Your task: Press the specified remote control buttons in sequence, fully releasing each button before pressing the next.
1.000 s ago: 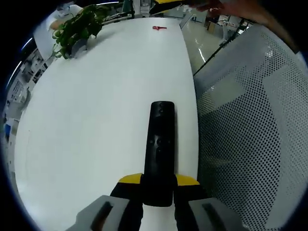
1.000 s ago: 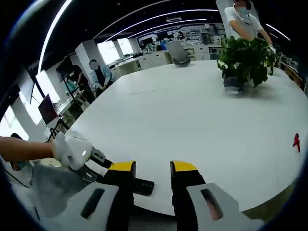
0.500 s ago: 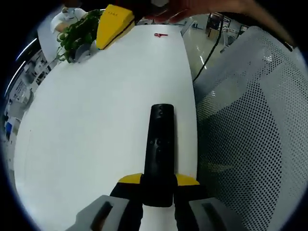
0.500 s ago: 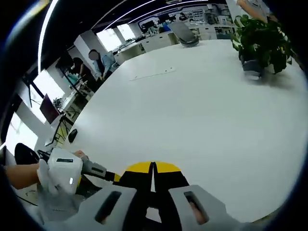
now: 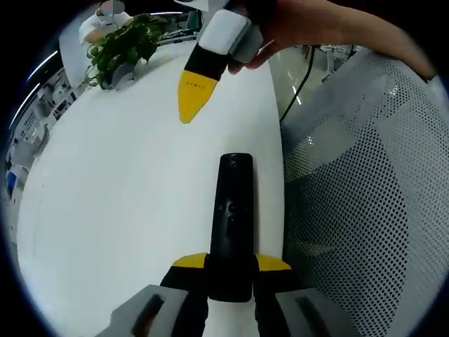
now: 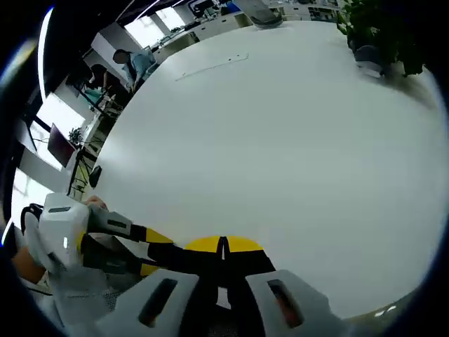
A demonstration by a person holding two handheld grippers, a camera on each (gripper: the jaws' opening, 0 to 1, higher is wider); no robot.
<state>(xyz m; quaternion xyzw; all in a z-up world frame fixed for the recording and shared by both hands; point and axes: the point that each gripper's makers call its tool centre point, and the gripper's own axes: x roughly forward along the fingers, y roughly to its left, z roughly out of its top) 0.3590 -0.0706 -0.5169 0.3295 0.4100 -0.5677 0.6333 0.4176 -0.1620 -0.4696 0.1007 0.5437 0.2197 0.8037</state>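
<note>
Between the yellow-tipped jaws of your left gripper (image 5: 230,265) you held the long black remote control (image 5: 232,225), clamped at its near end, its button face up and its far end reaching out over the broad white oval table (image 5: 112,196). Your jaws were pressed against both sides of its body. Beyond the remote's far tip, in the left gripper view, your right gripper (image 5: 193,111) came down from the top with its yellow jaws drawn together into one point, aimed toward the remote but clear of it, with bare table between the two. Your hand (image 5: 295,24) gripped its white body.

At the table's far corner stood a leafy green potted plant (image 5: 125,45), well apart from the remote. Right of the table edge rose the white perforated mesh back of a chair (image 5: 372,203), close beside your left gripper, and a black cable (image 5: 300,77) hung down past it.

From the right gripper view, your right gripper (image 6: 223,247) showed its jaws closed against each other with nothing between them. Your left gripper (image 6: 105,235) lay at the lower left. The plant (image 6: 382,28) sat at the upper right, and a person (image 6: 133,63) stood beyond the table's far side.
</note>
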